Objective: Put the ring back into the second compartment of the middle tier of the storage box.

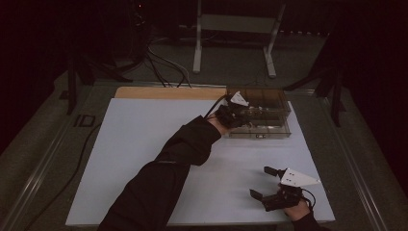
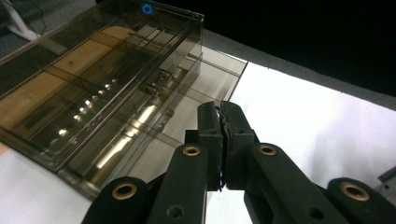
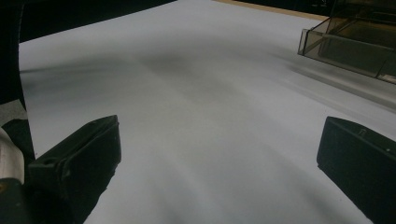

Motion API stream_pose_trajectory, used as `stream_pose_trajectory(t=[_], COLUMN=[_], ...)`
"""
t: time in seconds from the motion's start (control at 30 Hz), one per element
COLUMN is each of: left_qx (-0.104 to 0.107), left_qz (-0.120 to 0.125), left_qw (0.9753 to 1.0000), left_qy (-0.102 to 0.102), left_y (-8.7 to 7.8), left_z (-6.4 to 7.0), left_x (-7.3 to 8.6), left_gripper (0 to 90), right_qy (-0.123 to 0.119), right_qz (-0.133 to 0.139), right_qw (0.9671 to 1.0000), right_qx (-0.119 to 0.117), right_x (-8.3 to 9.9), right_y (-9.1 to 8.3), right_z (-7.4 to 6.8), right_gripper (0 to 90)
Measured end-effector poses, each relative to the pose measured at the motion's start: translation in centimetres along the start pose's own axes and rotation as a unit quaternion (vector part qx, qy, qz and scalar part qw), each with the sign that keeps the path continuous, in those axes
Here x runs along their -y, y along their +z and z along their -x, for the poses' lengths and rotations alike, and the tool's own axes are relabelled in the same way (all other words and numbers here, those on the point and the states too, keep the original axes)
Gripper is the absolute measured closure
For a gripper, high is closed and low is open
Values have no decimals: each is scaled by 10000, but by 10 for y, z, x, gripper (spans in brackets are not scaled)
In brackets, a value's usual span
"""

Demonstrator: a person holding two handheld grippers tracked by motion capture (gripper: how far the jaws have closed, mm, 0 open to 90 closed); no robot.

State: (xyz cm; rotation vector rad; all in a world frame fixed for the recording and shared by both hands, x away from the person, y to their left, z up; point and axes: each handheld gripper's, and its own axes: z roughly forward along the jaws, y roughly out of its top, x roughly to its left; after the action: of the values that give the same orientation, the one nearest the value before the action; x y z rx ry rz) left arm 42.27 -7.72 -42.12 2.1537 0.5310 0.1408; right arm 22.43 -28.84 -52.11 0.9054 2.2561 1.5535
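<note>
At the far right part of the white sheet (image 1: 144, 144) sat the smoked plastic organizer box (image 1: 269, 103). Over its near edge hovered the left gripper (image 2: 222, 109), jaws pressed together. Well nearer than the box rested the right gripper (image 1: 262, 183), jaws spread wide.

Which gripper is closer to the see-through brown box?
Left. The left gripper is right at the see-through brown box, jaws shut over its front. The right gripper sits open, far off near the table's front edge.
</note>
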Motion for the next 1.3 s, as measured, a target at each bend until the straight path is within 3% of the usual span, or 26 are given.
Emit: stream_pose_trajectory(t=[0.37, 0.53, 0.67, 0.73, 0.83, 0.93, 1.03, 1.13, 1.3], left_qx=[-6, -141, -246, -293, -267, -99, -22, 84, 71], left_qz=[-17, -71, -63, -95, -19, 2, 160, 229, 370], left_qw=[10000, 9999, 9997, 9995, 9996, 9998, 9996, 9995, 9990], left_qy=[-46, 65, -38, 12, -67, -187, -242, -187, -220], left_y=[21, 31, 37, 40, 44, 45, 40, 33, 21], left_z=[0, -1, -5, -6, -9, -13, -14, -11, -8], left_x=[-7, -12, -16, -17, -19, -22, -24, -26, -27], left_gripper=[900, 900, 900, 900, 896, 810, 645, 574, 463], right_qy=[-19, 6, 3, 10, 18, 22, 30, 31, 11], right_qz=[-12, 2, 18, 10, 7, 5, 5, 6, -4], right_qw=[10000, 10000, 10000, 10000, 10000, 10000, 10000, 10000, 10000], right_qx=[-23, -28, -36, -33, -36, -37, -44, -44, -38], right_x=[0, 0, 0, 0, 0, 1, 1, 1, 1], right_y=[0, -1, -1, -1, -1, -1, -2, -2, -1], right_z=[-1, -1, 0, 0, 0, 0, 0, 0, 0], right_gripper=[0, 0, 0, 0, 0, 0, 0, 0, 0])
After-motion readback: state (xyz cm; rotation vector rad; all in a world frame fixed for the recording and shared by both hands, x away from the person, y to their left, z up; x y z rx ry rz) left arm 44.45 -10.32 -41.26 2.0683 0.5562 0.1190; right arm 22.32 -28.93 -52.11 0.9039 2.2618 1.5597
